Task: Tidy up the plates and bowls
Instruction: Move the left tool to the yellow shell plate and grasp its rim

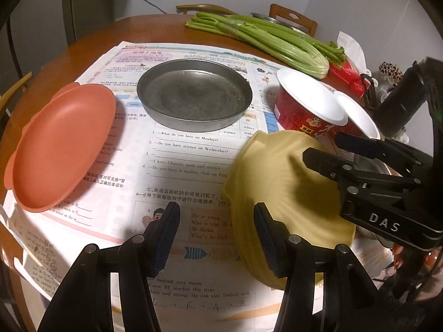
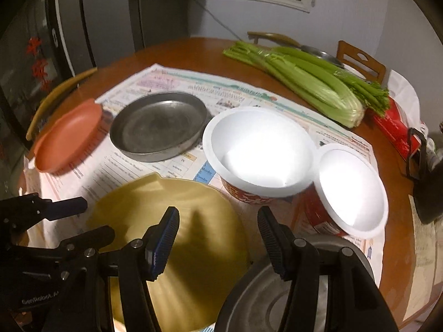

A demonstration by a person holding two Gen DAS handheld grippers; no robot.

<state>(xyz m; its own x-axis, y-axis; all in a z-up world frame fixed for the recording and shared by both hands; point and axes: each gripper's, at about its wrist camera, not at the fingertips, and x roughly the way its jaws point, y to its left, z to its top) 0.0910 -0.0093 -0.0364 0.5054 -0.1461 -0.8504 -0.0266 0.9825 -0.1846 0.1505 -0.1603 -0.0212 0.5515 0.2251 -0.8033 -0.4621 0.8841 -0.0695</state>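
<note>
Looking along the left wrist view, the left gripper (image 1: 216, 235) sits at the bottom centre with its jaws parted and nothing between them; its right finger overlaps the near edge of the yellow scalloped plastic plate (image 1: 279, 193) at lower right, though contact cannot be told; the right gripper (image 1: 321, 149) reaches in from the right edge over that plate, jaws parted; the round grey metal pan (image 1: 193, 95) lies at centre on the printed worksheet paper (image 1: 180, 163); the salmon-pink scalloped plastic plate (image 1: 63, 149) lies at left; two red paper bowls with white insides (image 1: 310, 102) stand at right, touching; the bunch of green celery (image 1: 277, 38) lies at upper right on the round brown wooden table (image 1: 91, 38).

Turning to the right wrist view, the right gripper (image 2: 218, 238) at bottom centre has its jaws apart and empty, hanging over the yellow plate (image 2: 177, 221); a grey metal bowl (image 2: 254, 296) shows at lower right; the left gripper (image 2: 91, 218) enters from the lower left edge; the pan (image 2: 157, 127) and pink plate (image 2: 69, 138) lie at left, the paper bowls (image 2: 260, 149) at right of centre, celery (image 2: 304, 80) beyond.
</note>
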